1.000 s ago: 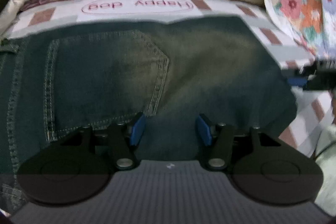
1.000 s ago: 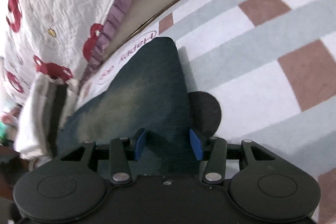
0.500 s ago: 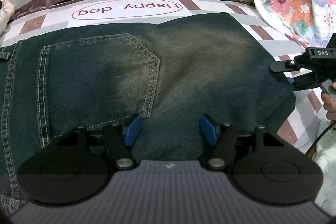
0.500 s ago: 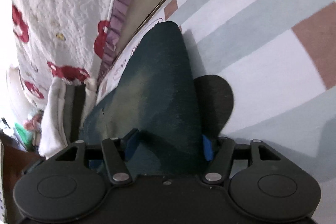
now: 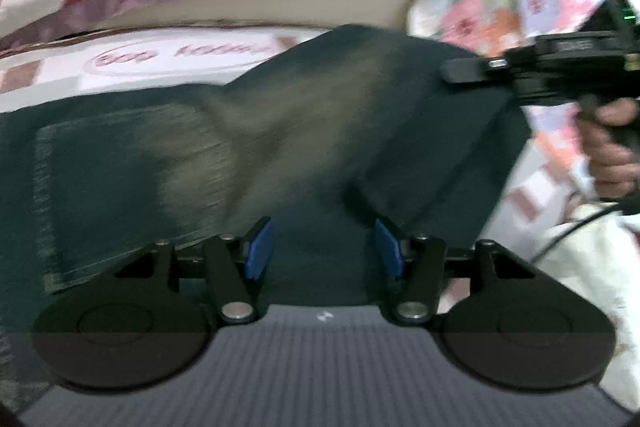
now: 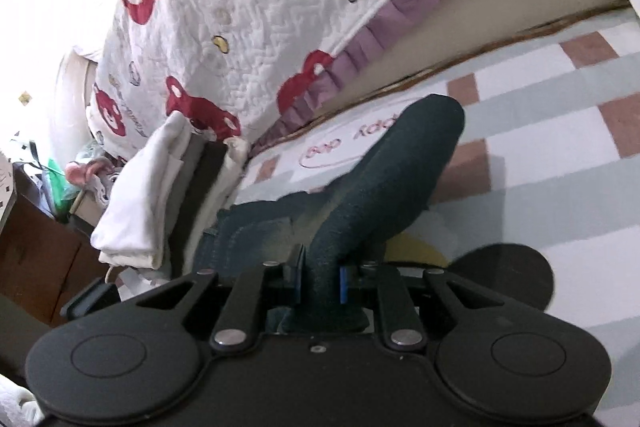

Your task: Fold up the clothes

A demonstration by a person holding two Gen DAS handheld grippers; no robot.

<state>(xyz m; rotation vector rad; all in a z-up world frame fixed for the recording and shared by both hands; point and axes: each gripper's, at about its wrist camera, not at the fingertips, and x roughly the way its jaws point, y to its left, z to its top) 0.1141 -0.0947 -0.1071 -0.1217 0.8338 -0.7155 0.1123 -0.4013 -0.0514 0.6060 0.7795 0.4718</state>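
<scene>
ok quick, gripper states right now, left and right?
Left gripper: open, jaws apart over the jeans, not pinching.
Right gripper: just closed, shut on a bunched fold of the jeans, lifted off the bed.

We see the jeans (image 6: 384, 195) as coarse, matt dark denim, faded paler in patches, with raised stitched seams. The bed sheet (image 6: 560, 163) looks like smooth, flat printed cotton. Behind it, the quilt (image 6: 248, 11) is puffy, stitched cloth with a pleated purple trim. The right tool (image 6: 320, 281) is matt black plastic with shiny metal rivets and blue rubbery pads (image 6: 343, 283); the left tool (image 5: 322, 253) looks alike.
</scene>
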